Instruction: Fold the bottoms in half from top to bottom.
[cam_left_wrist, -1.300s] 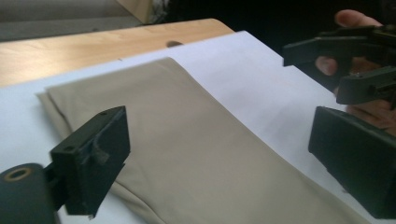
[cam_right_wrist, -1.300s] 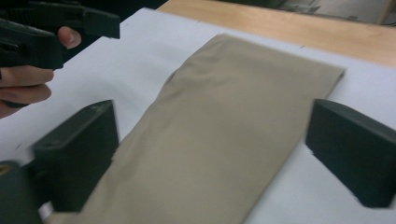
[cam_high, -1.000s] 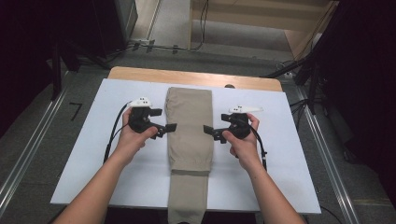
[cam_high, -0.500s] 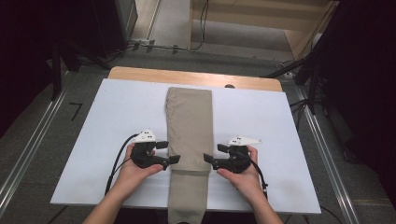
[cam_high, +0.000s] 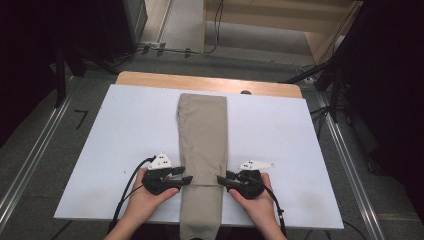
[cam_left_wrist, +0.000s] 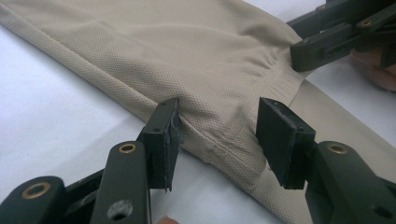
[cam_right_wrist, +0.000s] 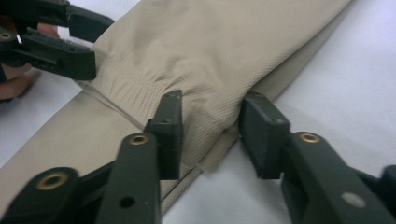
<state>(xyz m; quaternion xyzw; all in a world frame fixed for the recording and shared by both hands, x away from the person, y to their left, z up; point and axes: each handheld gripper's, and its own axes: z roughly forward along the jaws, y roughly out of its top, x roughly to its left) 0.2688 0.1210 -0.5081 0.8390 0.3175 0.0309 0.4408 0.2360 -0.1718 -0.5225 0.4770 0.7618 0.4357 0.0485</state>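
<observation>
A long beige folded garment (cam_high: 202, 135) lies down the middle of the white table (cam_high: 125, 125), and its near end hangs over the front edge. My left gripper (cam_high: 187, 178) sits at the garment's left edge and my right gripper (cam_high: 221, 179) at its right edge, facing each other. In the left gripper view the jaws (cam_left_wrist: 217, 135) straddle the folded edge of the cloth (cam_left_wrist: 210, 70); they have just been closing, and a gap remains at one pad. In the right gripper view the jaws (cam_right_wrist: 210, 133) have likewise been closing around the cloth's corner (cam_right_wrist: 210, 60), which lies loose between them.
A bare wooden strip (cam_high: 150, 79) runs along the table's far edge. Metal rails (cam_high: 30, 160) flank the table on both sides, and cables (cam_high: 215, 20) lie on the floor beyond. A ribbed hem (cam_left_wrist: 280, 81) crosses the garment between the two grippers.
Both hands have moved from the garment's middle toward the table's near edge and come down to the cloth. Both pairs of jaws have narrowed around its side edges.
</observation>
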